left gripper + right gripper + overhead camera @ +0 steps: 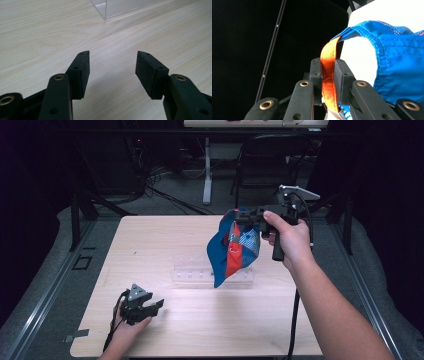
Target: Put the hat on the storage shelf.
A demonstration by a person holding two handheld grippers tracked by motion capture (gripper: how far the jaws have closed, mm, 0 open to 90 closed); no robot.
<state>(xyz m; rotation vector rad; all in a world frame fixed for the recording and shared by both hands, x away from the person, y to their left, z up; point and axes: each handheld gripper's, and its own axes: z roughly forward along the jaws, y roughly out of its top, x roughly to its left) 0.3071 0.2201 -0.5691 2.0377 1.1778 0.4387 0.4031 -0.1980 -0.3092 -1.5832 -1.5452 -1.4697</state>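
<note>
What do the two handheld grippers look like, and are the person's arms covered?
Both grippers, the left gripper and the right gripper, are black, with flat black pads and brass-coloured rivets. Each carries a grey three-cornered plate and trails a black cable. The forearms are bare, without sleeves.

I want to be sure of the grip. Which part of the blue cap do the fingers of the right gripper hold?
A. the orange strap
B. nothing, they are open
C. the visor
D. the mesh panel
A: in the right gripper view the right gripper is shut on the orange strap of the blue cap, which hangs above the table.
</note>
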